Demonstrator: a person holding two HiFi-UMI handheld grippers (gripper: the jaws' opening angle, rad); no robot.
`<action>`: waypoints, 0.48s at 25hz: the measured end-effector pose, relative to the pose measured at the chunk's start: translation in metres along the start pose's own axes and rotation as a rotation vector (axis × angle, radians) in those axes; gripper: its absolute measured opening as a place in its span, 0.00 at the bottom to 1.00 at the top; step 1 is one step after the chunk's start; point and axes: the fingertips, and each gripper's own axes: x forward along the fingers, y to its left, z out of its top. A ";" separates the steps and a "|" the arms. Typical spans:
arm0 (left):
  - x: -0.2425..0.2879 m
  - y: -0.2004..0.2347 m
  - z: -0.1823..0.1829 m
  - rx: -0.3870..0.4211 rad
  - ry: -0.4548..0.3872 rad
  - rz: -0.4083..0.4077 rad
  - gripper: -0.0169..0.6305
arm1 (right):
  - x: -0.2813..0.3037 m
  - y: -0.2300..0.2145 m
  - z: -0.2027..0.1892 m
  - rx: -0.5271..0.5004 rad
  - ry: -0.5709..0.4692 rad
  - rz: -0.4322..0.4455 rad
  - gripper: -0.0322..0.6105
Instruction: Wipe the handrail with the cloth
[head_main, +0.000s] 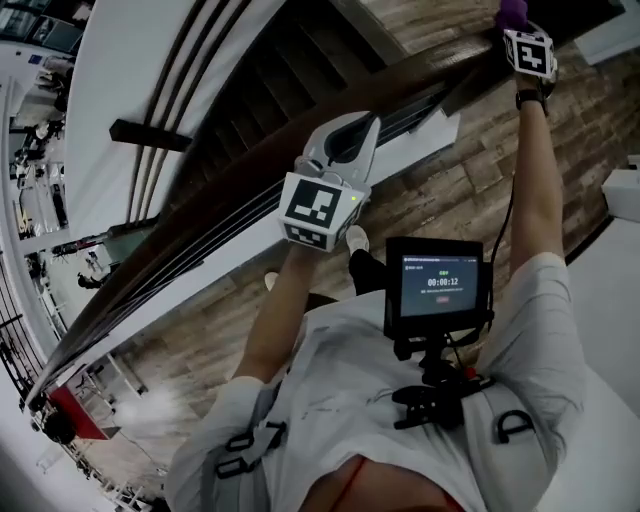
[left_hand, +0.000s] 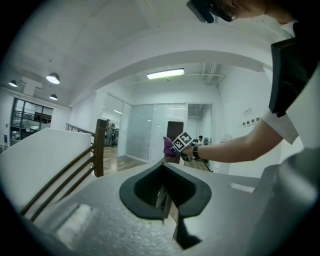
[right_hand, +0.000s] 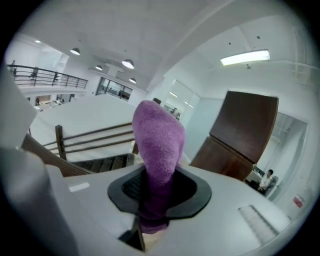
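A dark wooden handrail runs diagonally from lower left to upper right in the head view. My right gripper reaches far along it at the top right, shut on a purple cloth. In the right gripper view the cloth stands up out of the shut right gripper. My left gripper hovers over the rail's middle, jaws together with nothing in them. The left gripper view looks past the shut left gripper at the right gripper's marker cube and the cloth.
Dark stairs drop beyond the rail beside a white wall. Metal bars run under the rail above a wood floor. A small screen sits on my chest rig. A wooden post with slanted bars stands at left.
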 end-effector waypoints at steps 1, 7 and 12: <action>-0.023 0.010 0.001 -0.014 -0.016 0.029 0.03 | -0.021 0.032 0.015 0.003 -0.044 0.040 0.19; -0.093 0.038 -0.009 -0.054 -0.056 0.207 0.03 | -0.086 0.166 0.051 0.244 -0.205 0.390 0.19; -0.256 0.103 -0.015 -0.051 -0.112 0.435 0.03 | -0.207 0.388 0.173 0.060 -0.391 0.692 0.19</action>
